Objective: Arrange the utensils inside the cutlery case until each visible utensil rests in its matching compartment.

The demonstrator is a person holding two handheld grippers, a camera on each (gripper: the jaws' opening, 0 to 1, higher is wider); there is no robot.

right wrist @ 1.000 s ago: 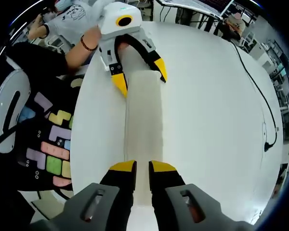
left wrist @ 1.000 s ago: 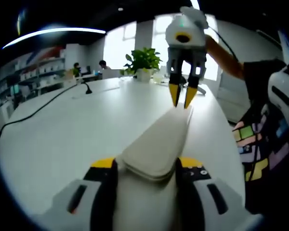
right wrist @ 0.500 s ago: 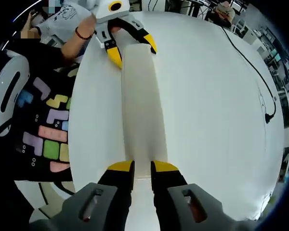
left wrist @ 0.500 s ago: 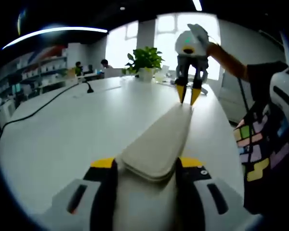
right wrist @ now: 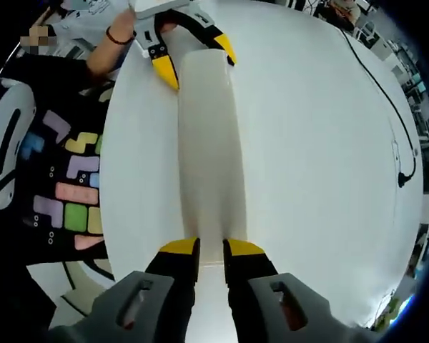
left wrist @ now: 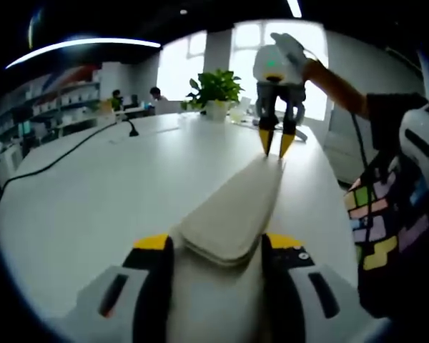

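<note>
The cutlery case [right wrist: 207, 153] looks like matt, soft cream material, smooth and unmarked. The table [left wrist: 93, 193] under it is smooth white with a faint sheen. The left gripper [left wrist: 213, 246] and right gripper [right wrist: 211, 251] have grey plastic bodies with glossy yellow tips.

One cutlery case [left wrist: 236, 211], two grippers [left wrist: 213, 246] [right wrist: 211, 249], one potted plant [left wrist: 214, 91], one table [left wrist: 93, 200].

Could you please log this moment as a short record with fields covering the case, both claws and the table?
object: closed cream cutlery case, long and flat, lying on the white table
left claw: jaws on either side of one end of the case
right claw: jaws nearly together at the opposite end of the case
utensils: none visible
background: potted plant and black cable on the table
person: patterned dark clothing beside the table
</note>
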